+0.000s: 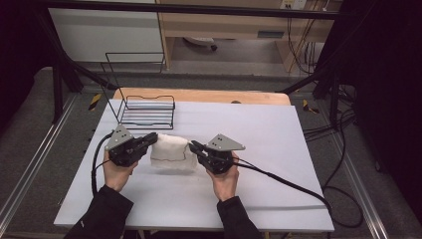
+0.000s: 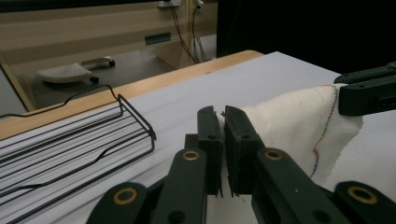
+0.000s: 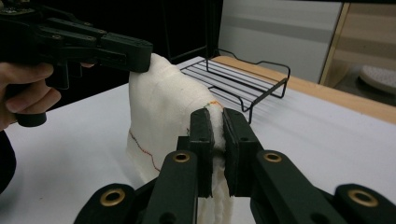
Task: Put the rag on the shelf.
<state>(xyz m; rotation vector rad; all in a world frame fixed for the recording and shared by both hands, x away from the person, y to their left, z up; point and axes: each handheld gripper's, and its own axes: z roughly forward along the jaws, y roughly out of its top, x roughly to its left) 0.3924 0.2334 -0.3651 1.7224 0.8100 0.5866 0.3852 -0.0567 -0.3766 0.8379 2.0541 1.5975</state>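
My jaws work over a white table with a bare wooden strip along its far edge. Beyond my left jaws a black wire rack sits on it. Between my two pairs of jaws, a cream cloth trails down onto the tabletop.

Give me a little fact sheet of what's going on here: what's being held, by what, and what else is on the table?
Held thing: white cloth with coloured stitching, lifted at two edges
Left claw: shut on the cloth's left edge
Right claw: shut on the cloth's right edge
Cloth's lower part: hangs down to the white table
Other item: black wire rack, beyond the cloth, apart from it
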